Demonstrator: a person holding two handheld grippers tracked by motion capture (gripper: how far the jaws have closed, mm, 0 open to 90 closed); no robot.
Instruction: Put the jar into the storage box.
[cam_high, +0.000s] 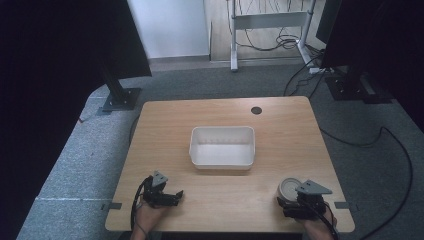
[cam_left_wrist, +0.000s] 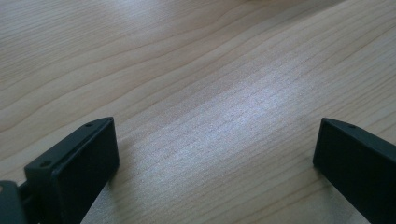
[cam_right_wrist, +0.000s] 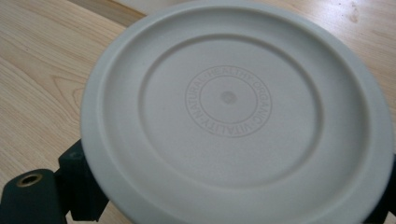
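A round white container (cam_high: 289, 189) stands near the table's front right corner. In the right gripper view its flat circular face (cam_right_wrist: 233, 107) carries an embossed ring of lettering. My right gripper (cam_high: 300, 202) is shut on the container, with a black jaw at each side of its rim. My left gripper (cam_high: 167, 196) rests near the front left of the wooden table (cam_high: 165, 125). In the left gripper view its jaws stand wide open (cam_left_wrist: 217, 158) over bare wood, with nothing between them.
An empty white rectangular bin (cam_high: 222, 161) sits at the table's centre, ahead of both grippers. A small dark round hole (cam_high: 256, 110) marks the far edge of the tabletop. Black stands and loose cables (cam_high: 395, 145) lie on the grey floor around the table.
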